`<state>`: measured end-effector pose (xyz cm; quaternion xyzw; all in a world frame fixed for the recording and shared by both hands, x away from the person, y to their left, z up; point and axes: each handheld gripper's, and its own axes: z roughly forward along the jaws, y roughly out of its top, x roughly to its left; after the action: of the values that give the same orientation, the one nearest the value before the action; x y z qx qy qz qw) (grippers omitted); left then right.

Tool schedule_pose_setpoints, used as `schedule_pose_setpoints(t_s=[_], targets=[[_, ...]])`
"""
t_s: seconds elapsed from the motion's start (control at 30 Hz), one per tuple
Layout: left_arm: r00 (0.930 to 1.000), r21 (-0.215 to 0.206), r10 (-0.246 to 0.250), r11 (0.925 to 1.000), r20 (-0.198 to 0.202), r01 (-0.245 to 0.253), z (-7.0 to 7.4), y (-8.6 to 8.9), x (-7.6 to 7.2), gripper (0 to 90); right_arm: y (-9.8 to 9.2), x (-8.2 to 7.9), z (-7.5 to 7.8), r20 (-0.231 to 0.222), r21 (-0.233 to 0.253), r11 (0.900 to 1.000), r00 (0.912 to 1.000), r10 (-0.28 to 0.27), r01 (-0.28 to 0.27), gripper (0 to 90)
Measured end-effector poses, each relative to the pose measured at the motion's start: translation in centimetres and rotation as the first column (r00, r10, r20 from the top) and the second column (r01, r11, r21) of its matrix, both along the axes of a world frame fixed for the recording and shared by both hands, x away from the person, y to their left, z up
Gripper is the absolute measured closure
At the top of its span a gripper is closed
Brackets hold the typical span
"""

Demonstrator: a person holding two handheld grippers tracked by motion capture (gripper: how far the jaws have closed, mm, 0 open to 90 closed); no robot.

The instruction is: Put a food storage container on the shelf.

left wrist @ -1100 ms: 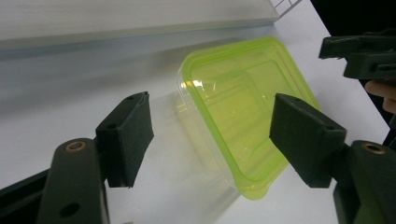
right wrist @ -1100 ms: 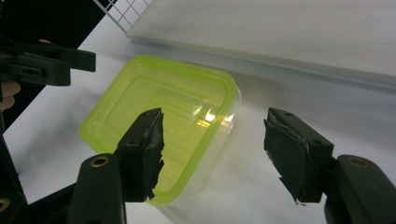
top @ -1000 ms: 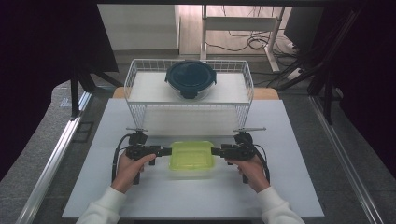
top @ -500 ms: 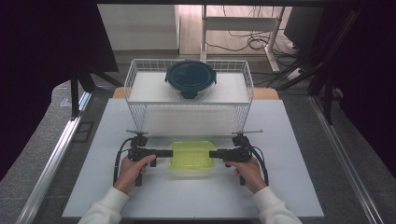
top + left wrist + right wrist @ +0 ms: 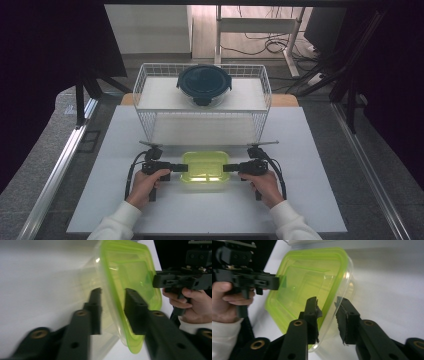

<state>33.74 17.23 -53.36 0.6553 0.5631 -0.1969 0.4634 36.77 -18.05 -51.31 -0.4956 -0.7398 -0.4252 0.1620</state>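
A clear container with a lime-green lid (image 5: 205, 167) sits on the white table, near the front. My left gripper (image 5: 182, 167) is at its left end. In the left gripper view the left gripper (image 5: 112, 300) has its jaws on either side of the lid's rim (image 5: 127, 277), with a gap still showing. My right gripper (image 5: 227, 168) is at the right end. In the right gripper view the right gripper (image 5: 327, 307) has its jaws closed against the rim and wall of the container (image 5: 307, 282). Each view also shows the other gripper, the right (image 5: 180, 281) and the left (image 5: 249, 281), across the lid.
A white wire basket (image 5: 145, 80) stands behind the container and holds a dark round lidded bowl (image 5: 204, 84). Bare white table (image 5: 320, 200) lies to both sides and in front. Metal rails run along the table's left and right.
Both grippers have slid inward to the container's ends, the right one first and then the left. The container has stayed in place.
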Motion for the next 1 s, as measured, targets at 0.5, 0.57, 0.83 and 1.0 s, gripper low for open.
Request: schedule_pose_setpoints(t_s=[0.5,0.57,0.83,1.0], targets=[[0.9949,0.020,-0.016,0.9997,0.100,0.014,2.7,-0.1,-1.1,75.7,-0.3,-1.2,2.3,0.080,0.018,1.000,0.9967,-0.018,0.016,77.5],[0.9920,0.025,-0.022,0.9995,0.125,0.019,3.3,0.0,-1.2,75.7,-0.3,-1.4,2.8,0.101,0.020,1.000,0.9948,-0.015,0.013,77.5],[0.9817,0.033,-0.021,0.9993,0.189,0.015,5.5,0.1,-2.1,76.1,-0.4,-2.3,4.8,0.158,0.038,0.999,0.9875,-0.005,-0.001,77.5],[0.9707,0.045,-0.015,0.9990,0.240,0.004,7.2,0.1,-2.8,76.4,-0.3,-3.1,6.7,0.223,0.048,0.999,0.9749,0.003,-0.014,77.4]])
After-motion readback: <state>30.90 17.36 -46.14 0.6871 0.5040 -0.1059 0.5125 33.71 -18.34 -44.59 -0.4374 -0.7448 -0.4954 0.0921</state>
